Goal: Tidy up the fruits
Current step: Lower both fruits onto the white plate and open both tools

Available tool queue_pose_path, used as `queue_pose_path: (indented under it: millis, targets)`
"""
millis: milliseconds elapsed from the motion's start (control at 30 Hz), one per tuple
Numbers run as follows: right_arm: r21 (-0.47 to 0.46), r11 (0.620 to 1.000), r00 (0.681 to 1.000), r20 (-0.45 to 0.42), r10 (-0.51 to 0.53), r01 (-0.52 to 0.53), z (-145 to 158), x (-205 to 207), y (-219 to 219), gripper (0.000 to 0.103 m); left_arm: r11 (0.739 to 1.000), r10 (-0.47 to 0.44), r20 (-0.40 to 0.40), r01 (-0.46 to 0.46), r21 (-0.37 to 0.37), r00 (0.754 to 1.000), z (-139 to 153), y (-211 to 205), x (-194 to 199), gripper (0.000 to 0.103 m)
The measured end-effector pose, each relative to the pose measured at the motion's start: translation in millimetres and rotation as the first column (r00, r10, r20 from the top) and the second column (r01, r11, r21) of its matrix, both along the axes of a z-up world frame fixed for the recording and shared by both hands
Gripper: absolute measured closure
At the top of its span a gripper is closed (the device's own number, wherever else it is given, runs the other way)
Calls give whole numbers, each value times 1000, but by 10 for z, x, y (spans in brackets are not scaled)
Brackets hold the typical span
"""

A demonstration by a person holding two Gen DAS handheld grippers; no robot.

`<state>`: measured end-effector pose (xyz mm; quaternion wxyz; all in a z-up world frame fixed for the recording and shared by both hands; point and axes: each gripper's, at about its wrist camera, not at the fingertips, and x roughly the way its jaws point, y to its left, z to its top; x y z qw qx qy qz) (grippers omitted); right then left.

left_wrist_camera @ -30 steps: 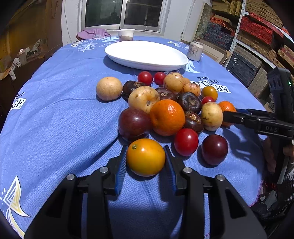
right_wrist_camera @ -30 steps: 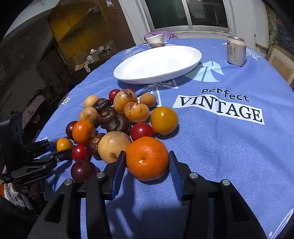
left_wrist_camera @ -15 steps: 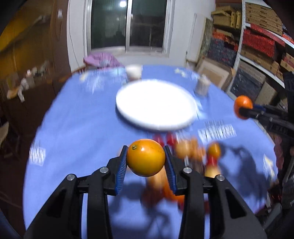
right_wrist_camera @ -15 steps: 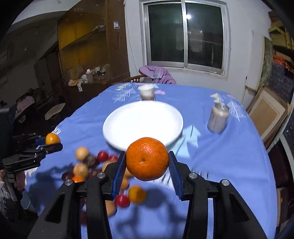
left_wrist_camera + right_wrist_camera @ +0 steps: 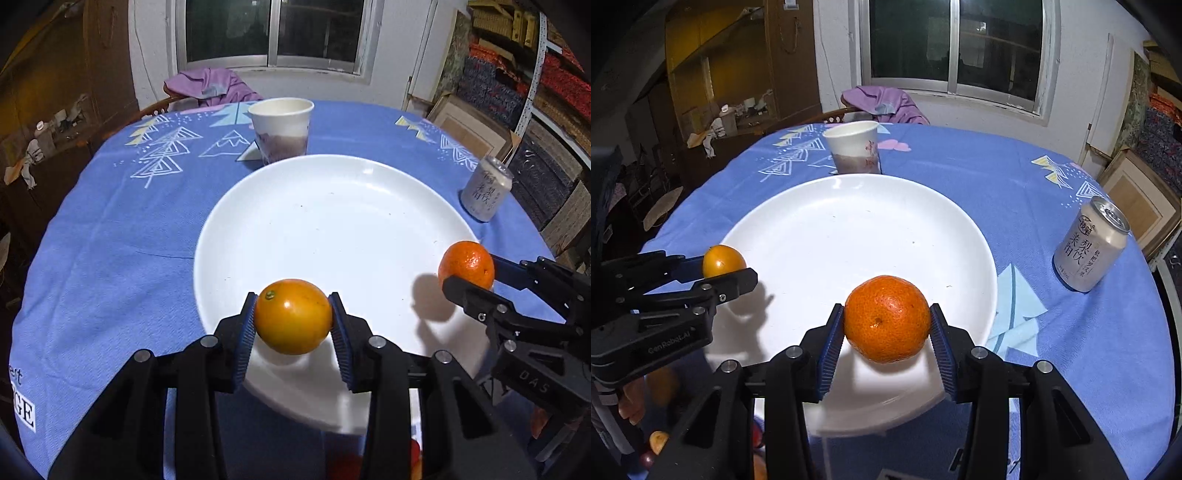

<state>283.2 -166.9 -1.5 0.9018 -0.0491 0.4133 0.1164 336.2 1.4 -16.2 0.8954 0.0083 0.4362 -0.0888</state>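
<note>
A second ago both grippers sat low on the cloth, each closed around a fruit at the edge of the pile; now both are raised over the near half of the white plate (image 5: pixel 332 229), and the pile has dropped almost out of sight beneath them. The left gripper (image 5: pixel 293 319) tilts steeply downward, its ribbed blue pads pressed on either side of a smooth, glossy yellow-orange fruit (image 5: pixel 293 315) held above the plate's near rim. The right gripper (image 5: pixel 886 321) tilts down likewise beside it, clamped on a dimpled, matte mandarin (image 5: pixel 886 317) above the plate's near right part. The plate is round, shallow, glazed and bare. Under it lies a woven blue tablecloth (image 5: pixel 110 240) printed with white trees. Beyond the plate stands a paper cup (image 5: pixel 282 129), touching its far rim in view, and off to the right a pale drink can (image 5: pixel 1089 245).
</note>
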Motion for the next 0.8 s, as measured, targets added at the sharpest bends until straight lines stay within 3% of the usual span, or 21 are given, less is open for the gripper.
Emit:
queue_pose_path:
  millis: [133, 200, 267, 300, 533, 700, 800]
  targets:
    - [-3, 1000, 1000, -26, -12, 12, -116, 87, -37, 56, 999, -19, -23, 20, 25, 1000, -121, -40, 41, 64]
    - [-6, 1000, 999, -28, -16, 16, -144, 86, -35, 55, 1000, -21, -20, 21, 8, 1000, -113, -17, 43, 58]
    - [-30, 999, 1000, -23, -18, 17, -169, 98, -12, 55, 1000, -3, 13, 3, 10, 1000, -63, 14, 20, 32]
    - [-40, 999, 1000, -18, -18, 17, -172, 104, 2, 55, 1000, 5, 26, -5, 14, 1000, -38, 25, 13, 28]
    - [-82, 996, 996, 84, -18, 24, 51, -107, 28, 55, 998, 25, 87, -29, 53, 996, 159, 79, -161, 28]
    - [-67, 997, 989, 146, -16, 26, 290, -500, -48, 53, 996, 41, 143, -52, 74, 989, 381, 245, -590, 27]
    - [-50, 998, 983, 182, -19, 29, 382, -858, -109, 46, 993, 60, 164, -75, 90, 985, 411, 396, -968, 26]
